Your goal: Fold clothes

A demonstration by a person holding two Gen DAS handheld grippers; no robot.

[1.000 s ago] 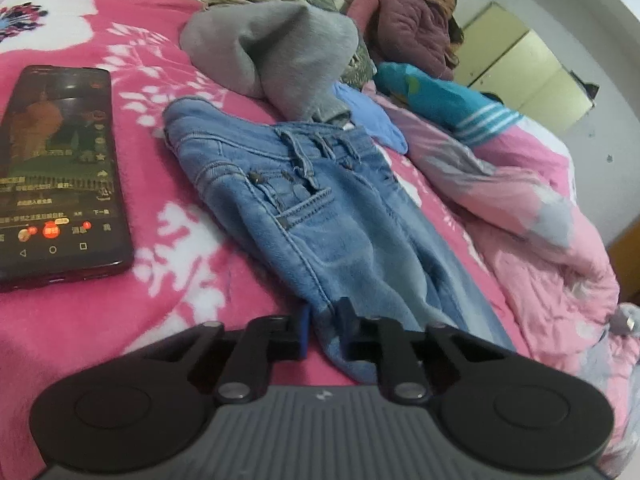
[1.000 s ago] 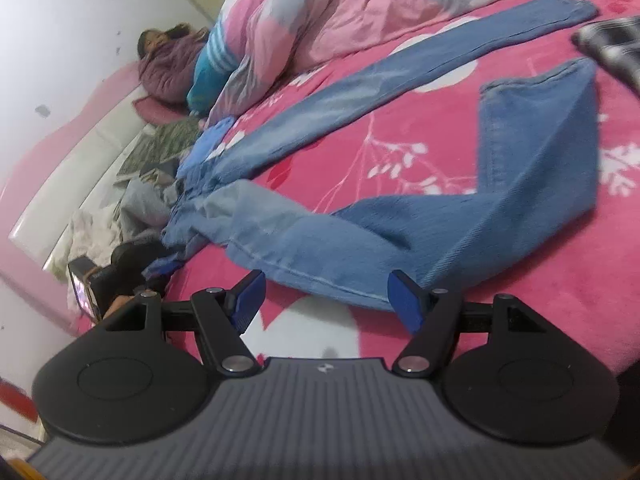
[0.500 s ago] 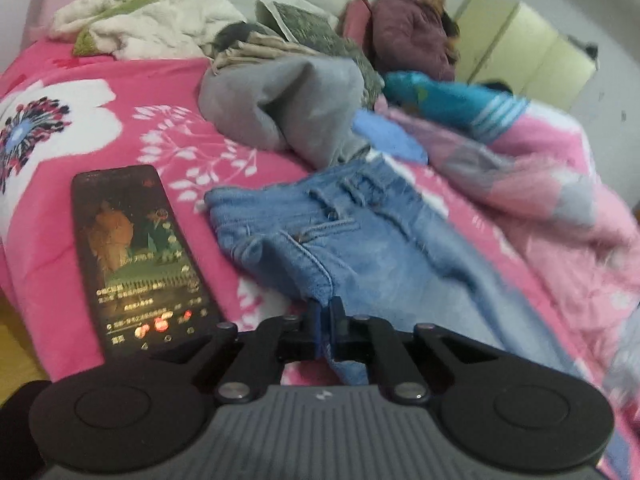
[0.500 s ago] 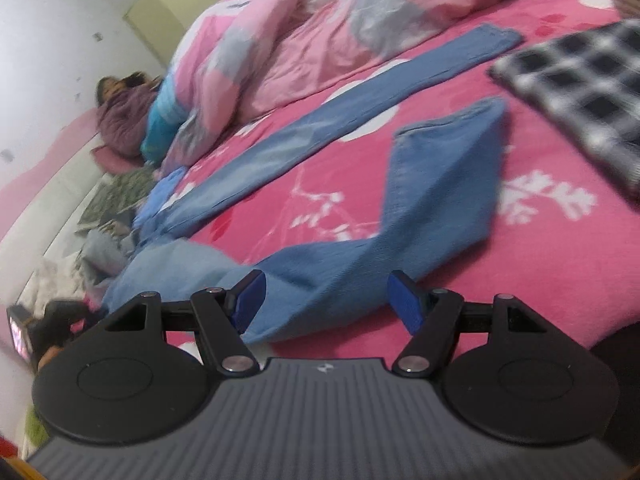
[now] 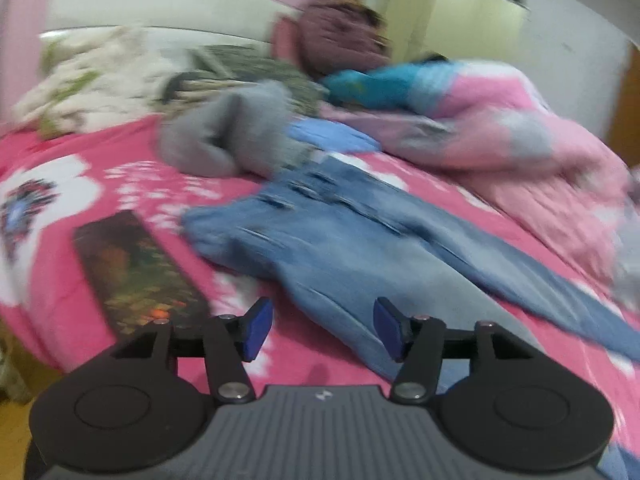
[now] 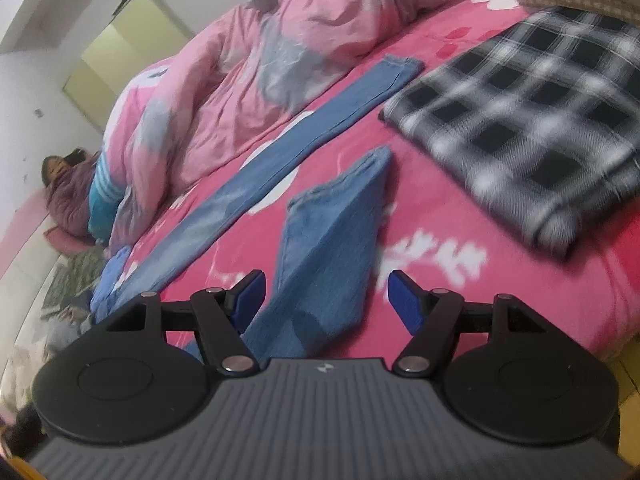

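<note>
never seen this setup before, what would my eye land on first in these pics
Probably the blue jeans, spread across the bright pink floral bedspread, one leg straight and the other folded back just ahead of the open right gripper. Next, the black-and-white plaid cloth, folded to the right of the legs, and the lit phone lying left of the waistband.

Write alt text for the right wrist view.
Blue jeans lie on a pink floral bedspread, one leg straight, the other bent back toward the open right gripper. A folded black-and-white plaid garment lies right of them, a rumpled pink quilt beyond.
</note>
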